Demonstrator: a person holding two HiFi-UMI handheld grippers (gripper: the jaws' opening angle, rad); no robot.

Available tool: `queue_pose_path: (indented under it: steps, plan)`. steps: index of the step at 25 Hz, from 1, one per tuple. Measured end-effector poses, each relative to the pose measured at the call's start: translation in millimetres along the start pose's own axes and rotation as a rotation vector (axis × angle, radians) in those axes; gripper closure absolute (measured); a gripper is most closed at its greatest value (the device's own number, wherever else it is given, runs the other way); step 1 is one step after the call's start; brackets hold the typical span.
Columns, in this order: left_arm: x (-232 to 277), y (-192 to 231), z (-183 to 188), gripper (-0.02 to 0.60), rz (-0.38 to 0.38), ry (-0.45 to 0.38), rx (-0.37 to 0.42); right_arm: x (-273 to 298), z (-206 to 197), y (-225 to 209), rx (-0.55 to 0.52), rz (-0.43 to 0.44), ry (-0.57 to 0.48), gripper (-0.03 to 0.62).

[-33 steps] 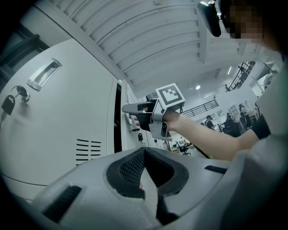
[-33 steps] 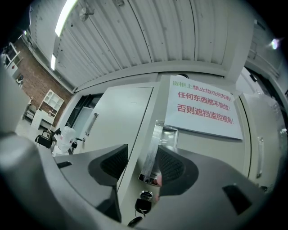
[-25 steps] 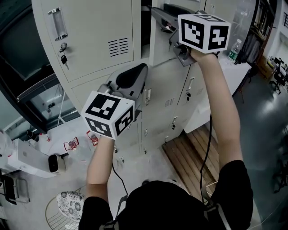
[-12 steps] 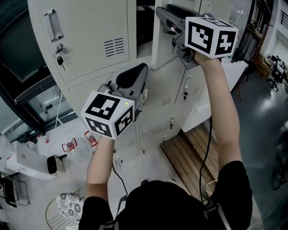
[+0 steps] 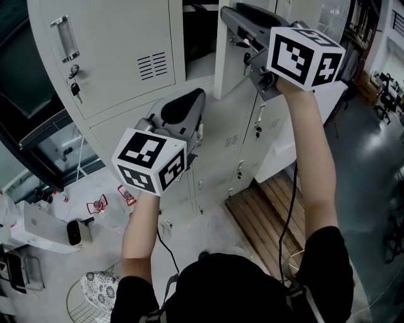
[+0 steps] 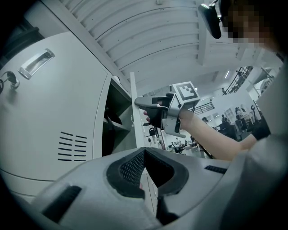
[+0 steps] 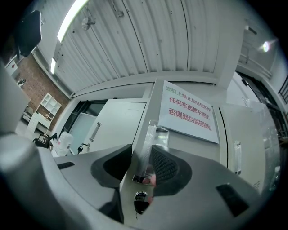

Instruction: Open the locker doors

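Observation:
A bank of grey lockers point(image 5: 120, 57) stands ahead. One upper door point(image 5: 226, 60) is ajar, with a dark gap point(image 5: 199, 31) beside it. My right gripper point(image 5: 227, 12) is at that door's edge. In the right gripper view its jaws point(image 7: 140, 155) have just been closing and pinch the door's clear handle point(image 7: 146, 139), above the keyhole point(image 7: 140, 196). A red-lettered sign point(image 7: 189, 112) is stuck on this door. My left gripper point(image 5: 192, 101) hovers lower, before the closed doors. Its jaws point(image 6: 144, 155) are shut on nothing. The left gripper view also shows the right gripper point(image 6: 143, 102) at the door edge point(image 6: 133, 121).
The closed door at upper left has a handle point(image 5: 63, 38) and a hanging key point(image 5: 74, 89). More closed lockers point(image 5: 237, 139) run below. On the floor are a white device point(image 5: 38, 227), a wire stool point(image 5: 95, 290) and a wooden pallet point(image 5: 271, 214).
The right gripper has shifted right with the door's handle, and the dark gap beside the door has widened. The left gripper has stayed where it was.

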State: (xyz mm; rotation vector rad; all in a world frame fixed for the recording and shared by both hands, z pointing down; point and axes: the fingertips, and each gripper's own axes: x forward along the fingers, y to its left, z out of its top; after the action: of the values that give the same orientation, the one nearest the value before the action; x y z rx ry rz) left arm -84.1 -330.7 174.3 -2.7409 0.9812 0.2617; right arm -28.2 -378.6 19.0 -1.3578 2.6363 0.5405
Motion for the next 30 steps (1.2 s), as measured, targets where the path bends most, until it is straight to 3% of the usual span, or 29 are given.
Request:
queue_pose_path:
  steps: [8,30]
  plan:
    - [10.8,-9.4,-2.2,0.566,-0.004,0.008,0.006,-23.1,6.1,-4.8,0.012,-0.012,-0.056,0.453]
    - [57.0,-71.9,-1.4,0.566,-0.046,0.030,-0.011,-108.7,21.3,-42.4,0.016,-0.029,-0.087,0.497]
